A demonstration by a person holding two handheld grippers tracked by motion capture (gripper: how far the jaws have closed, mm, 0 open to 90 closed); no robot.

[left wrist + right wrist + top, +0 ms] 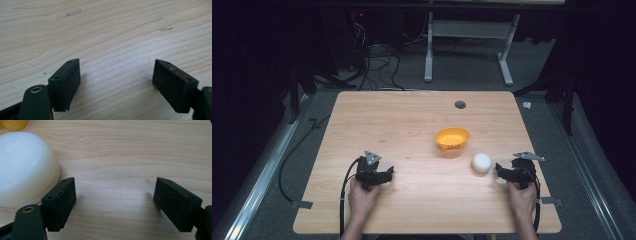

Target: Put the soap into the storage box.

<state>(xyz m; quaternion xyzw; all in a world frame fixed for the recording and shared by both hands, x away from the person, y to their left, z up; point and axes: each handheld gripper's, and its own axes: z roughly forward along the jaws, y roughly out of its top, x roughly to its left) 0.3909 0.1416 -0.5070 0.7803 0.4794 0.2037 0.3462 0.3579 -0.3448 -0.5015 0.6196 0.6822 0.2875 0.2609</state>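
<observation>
- High view: A person's two hands rest on a wooden table (362, 120), each holding a gripper. The right gripper (501, 171) sits just beside a white dome-shaped object (481, 162), which lies a little to its left and slightly farther from the person. An orange bowl (452, 138) stands near the white object, toward the table's middle. The left gripper (388, 173) rests well apart from both (nearest the table's left front).
- Left gripper view: The left gripper (116, 83) has its jaws spread wide, bare wood grain between them.
- Right gripper view: The right gripper (115, 203) is likewise spread, holding nothing. The white dome-shaped object (22, 167) lies outside the jaws, close against the jaw at the view's left (contact cannot be told). A sliver of the orange bowl (13, 124) shows beyond it.
</observation>
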